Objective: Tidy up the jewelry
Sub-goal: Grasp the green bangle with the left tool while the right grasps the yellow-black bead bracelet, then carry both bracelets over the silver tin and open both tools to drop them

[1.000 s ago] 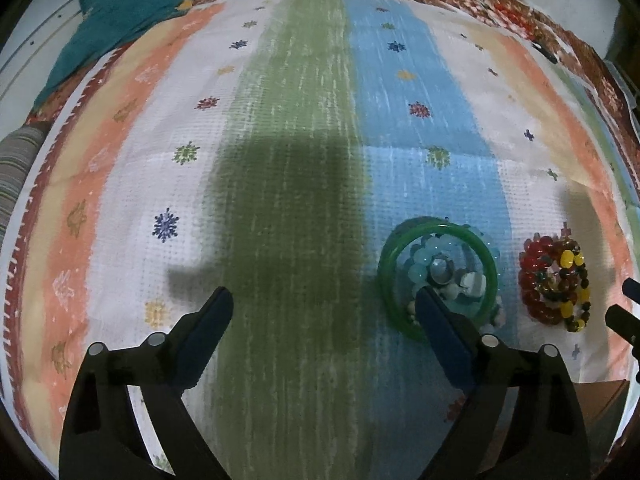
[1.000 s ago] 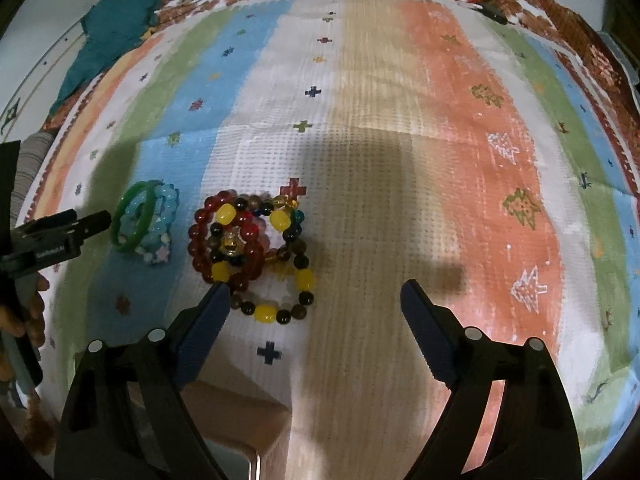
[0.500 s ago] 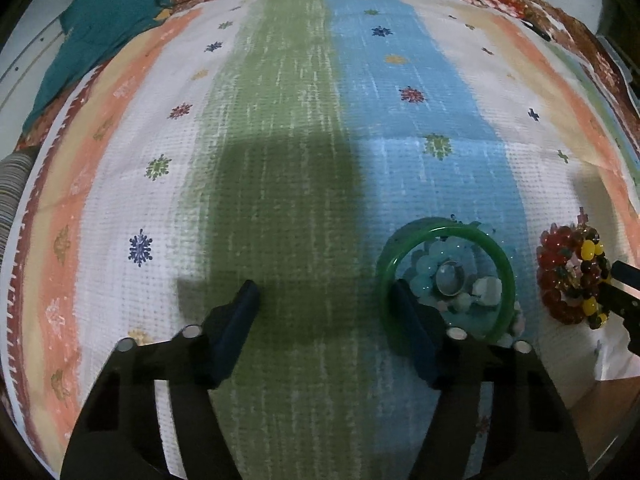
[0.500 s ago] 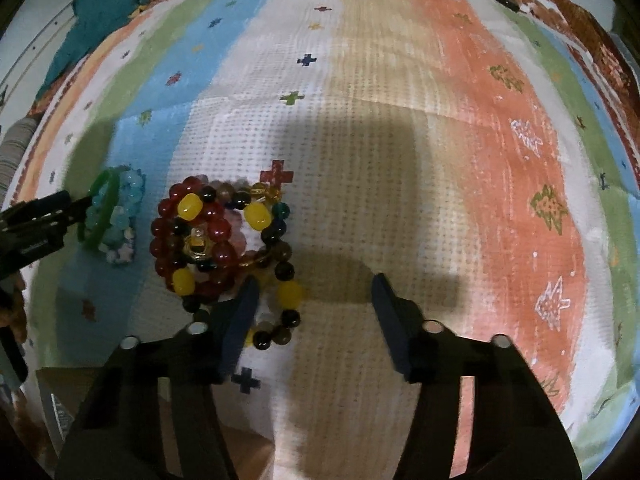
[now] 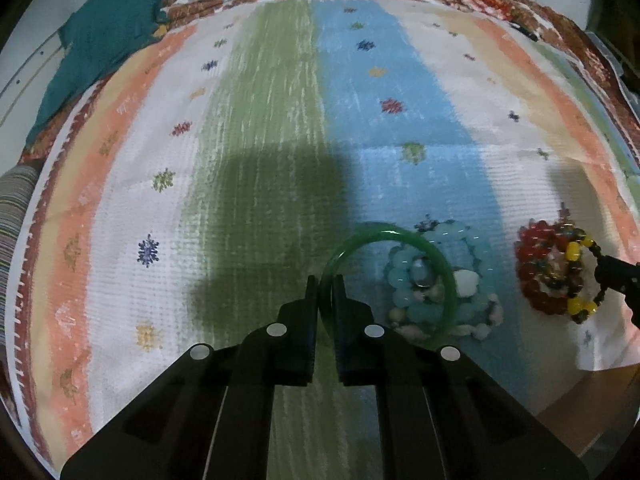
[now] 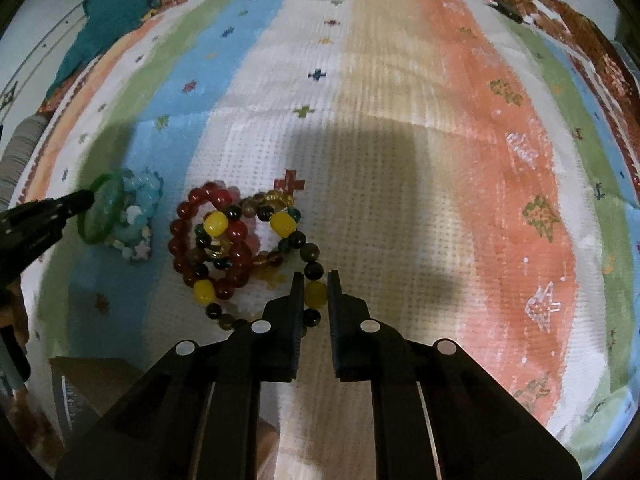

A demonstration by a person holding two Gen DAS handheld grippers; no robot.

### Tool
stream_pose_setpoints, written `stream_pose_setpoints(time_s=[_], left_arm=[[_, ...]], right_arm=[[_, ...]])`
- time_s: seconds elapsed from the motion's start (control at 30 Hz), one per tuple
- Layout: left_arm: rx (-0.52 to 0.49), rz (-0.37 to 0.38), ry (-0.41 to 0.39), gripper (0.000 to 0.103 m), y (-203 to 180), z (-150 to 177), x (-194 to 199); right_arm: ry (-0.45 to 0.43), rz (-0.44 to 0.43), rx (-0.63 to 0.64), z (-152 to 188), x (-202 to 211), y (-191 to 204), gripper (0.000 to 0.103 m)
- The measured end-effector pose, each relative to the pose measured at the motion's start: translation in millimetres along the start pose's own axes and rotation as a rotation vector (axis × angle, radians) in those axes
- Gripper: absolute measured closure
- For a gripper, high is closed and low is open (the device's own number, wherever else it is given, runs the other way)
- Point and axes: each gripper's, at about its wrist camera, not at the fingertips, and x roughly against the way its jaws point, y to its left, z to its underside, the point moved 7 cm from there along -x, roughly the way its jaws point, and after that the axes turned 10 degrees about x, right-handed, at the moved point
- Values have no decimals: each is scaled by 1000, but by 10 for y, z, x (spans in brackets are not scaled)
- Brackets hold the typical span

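My left gripper (image 5: 325,286) is shut on the near-left rim of a green bangle (image 5: 384,238), which is tilted up over a pile of pale blue bead bracelets (image 5: 460,276). My right gripper (image 6: 314,282) is shut on a yellow bead of the dark-and-yellow bead bracelet (image 6: 284,224), beside a red bead bracelet (image 6: 236,256) in the same heap. The right gripper's tip shows in the left wrist view (image 5: 616,272) at the red and yellow beads (image 5: 548,268). The left gripper (image 6: 80,202) and bangle (image 6: 100,216) show in the right wrist view.
Everything lies on a striped woven cloth (image 5: 280,140) with small motifs. A teal cloth (image 5: 100,40) lies at the far left corner. A brown box corner (image 6: 92,384) sits at the cloth's near edge, left of my right gripper.
Both grippers closed from wide open. The left one took hold of the green bangle's rim and tilted it; the right one moved forward and closed on the yellow bead.
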Motion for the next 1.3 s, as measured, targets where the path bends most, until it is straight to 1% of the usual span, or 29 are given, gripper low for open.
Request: stream_pose_setpoints(time_s=[0.2,0.43,0.5,0.57,0.73,0.9,1.1,1.3], left_arm=[[-29,28,-55,96,-176,9,352],[-42,85,-124,96,-371,-18,844],[-64,83,-157,96,-431,-18,991],[-82,93,-172,96,-491,10,1104],[-105,127,-188,96,-595,182,1336],[-98,148,-200,96,-619,319,1517],[-92,166,-191,96,-692,512,1621],[-95,191,-188,96,-783,672,1728]], right_arm=[[-57,-10,13,-16,290,102,91],[-116,-18,54,-8,665,295,91],[-132,-12,72,11,761,354,91],[-145,-10,84,34,844,407,91],[-196,0,101,63,1086,500,91],[-235,-11,95,108,1269,549,91],[-257,-5,111,216,1427,597,91],[-283,-9,98,323,1570,596,91]])
